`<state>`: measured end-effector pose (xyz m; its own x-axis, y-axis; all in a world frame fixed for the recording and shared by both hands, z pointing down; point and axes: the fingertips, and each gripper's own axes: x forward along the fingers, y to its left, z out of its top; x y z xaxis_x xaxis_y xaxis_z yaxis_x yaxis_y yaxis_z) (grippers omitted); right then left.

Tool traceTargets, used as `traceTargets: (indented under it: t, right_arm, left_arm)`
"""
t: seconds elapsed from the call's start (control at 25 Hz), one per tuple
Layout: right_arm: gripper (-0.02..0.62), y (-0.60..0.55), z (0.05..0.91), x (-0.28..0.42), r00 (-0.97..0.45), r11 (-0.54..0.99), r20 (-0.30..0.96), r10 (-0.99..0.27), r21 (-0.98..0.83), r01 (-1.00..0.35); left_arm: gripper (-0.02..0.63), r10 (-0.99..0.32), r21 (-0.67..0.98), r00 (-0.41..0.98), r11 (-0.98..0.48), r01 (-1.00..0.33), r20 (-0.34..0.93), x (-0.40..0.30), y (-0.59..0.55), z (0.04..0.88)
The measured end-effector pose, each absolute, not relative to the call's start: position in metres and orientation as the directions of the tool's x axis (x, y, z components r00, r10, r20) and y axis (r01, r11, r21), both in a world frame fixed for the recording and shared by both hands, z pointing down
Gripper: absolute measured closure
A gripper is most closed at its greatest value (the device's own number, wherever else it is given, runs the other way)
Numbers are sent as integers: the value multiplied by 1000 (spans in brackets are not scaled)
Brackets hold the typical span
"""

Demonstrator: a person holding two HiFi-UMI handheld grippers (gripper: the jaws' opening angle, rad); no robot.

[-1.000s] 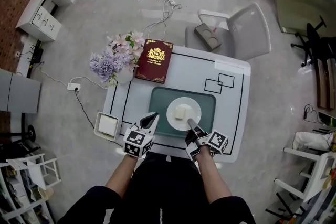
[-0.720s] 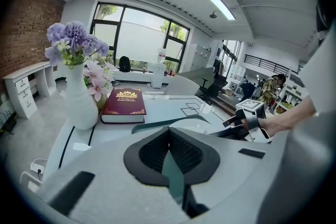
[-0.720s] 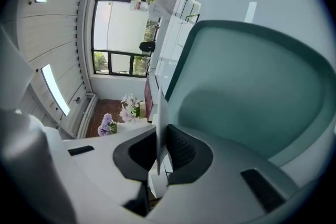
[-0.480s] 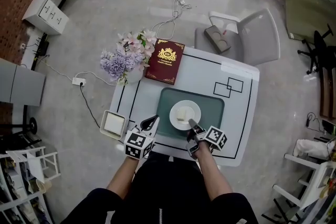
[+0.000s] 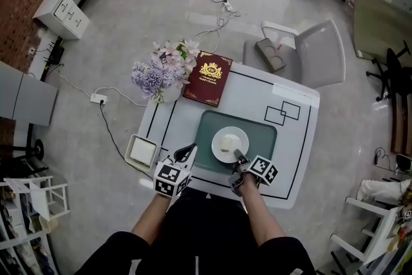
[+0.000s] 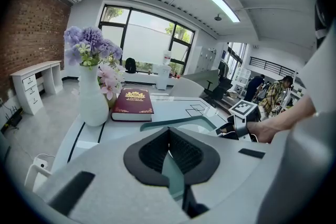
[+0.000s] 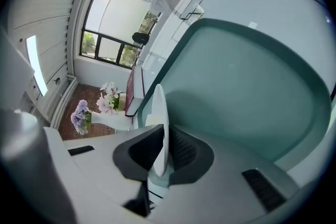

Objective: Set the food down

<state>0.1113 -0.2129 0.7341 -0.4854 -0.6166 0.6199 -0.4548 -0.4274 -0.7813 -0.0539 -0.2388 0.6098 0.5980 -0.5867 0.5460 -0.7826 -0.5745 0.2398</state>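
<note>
A white plate (image 5: 239,135) carrying a pale block of food (image 5: 225,143) sits over the green mat (image 5: 265,137) in the head view. My right gripper (image 5: 237,155) is shut on the plate's near rim. In the right gripper view the plate (image 7: 160,113) shows edge-on between the dark pads of that gripper (image 7: 160,159). I cannot tell whether the plate touches the mat. My left gripper (image 5: 190,151) hovers at the mat's front left corner, shut and holding nothing. The left gripper view shows its pads (image 6: 169,157) together.
On the white table (image 5: 298,158), a dark red book (image 5: 208,78) and a vase of purple and pink flowers (image 5: 161,71) stand at the back left. A small white square dish (image 5: 142,151) hangs off the left edge. A grey chair (image 5: 315,51) is behind.
The head view has drifted, so the table shows a little further right. Both grippers keep their places by the plate. The right grip on the rim is unchanged.
</note>
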Motion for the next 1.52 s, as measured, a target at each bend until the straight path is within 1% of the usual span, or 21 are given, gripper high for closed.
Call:
traceTargets:
  t: [0.2, 0.32, 0.44, 0.52, 0.64, 0.76, 0.88, 1.0, 1.12, 1.28, 1.4, 1.52]
  right_arm:
    - [563, -215, 732, 110, -494, -392, 642, -587, -759, -519]
    - [512, -215, 730, 108, -502, -377, 653, -567, -748, -546]
    - [492, -217, 725, 106, -509, -349, 651, -563, -746, -567]
    - [456, -219, 721, 103, -519, -329, 637, -570, -756, -566]
    - [377, -221, 718, 102, -520, -304, 630, -577, -756, -580]
    - [337, -220, 718, 99, -513, -228, 656, -554, -712, -664]
    - [321, -216, 722, 97, -490, -116, 705, -512, -622, -774]
    - [316, -213, 726, 96, -461, 1, 750, -474, -523, -852]
    - [314, -207, 731, 95, -441, 97, 786, -433, -446, -890]
    - [314, -200, 740, 103, -359, 220, 851, -383, -294, -930]
    - [314, -197, 744, 107, -331, 260, 870, -365, -246, -934]
    - [314, -197, 744, 112, -323, 233, 873, -365, -251, -940]
  left_arm:
    - [600, -592, 237, 602, -579, -780, 536, -54, -240, 606]
    - [600, -594, 236, 604, -581, -779, 532, -53, -241, 603]
    - [600, -588, 238, 611, -588, -773, 530, -51, -240, 603]
    - [600, -584, 242, 615, -591, -770, 530, -50, -239, 603]
    - [600, -586, 245, 622, -596, -765, 519, -47, -241, 602]
    - [600, -583, 248, 629, -601, -760, 515, -44, -240, 602]
    - [600, -577, 249, 634, -607, -755, 515, -42, -239, 603]
    - [600, -574, 250, 637, -610, -752, 515, -40, -240, 603]
    - [600, -571, 251, 639, -612, -749, 515, -38, -240, 603]
    - [600, -568, 252, 643, -616, -746, 514, -36, -239, 603]
    - [600, -566, 253, 643, -617, -745, 516, -35, -238, 604]
    - [600, -565, 253, 644, -618, -744, 515, -34, -237, 603]
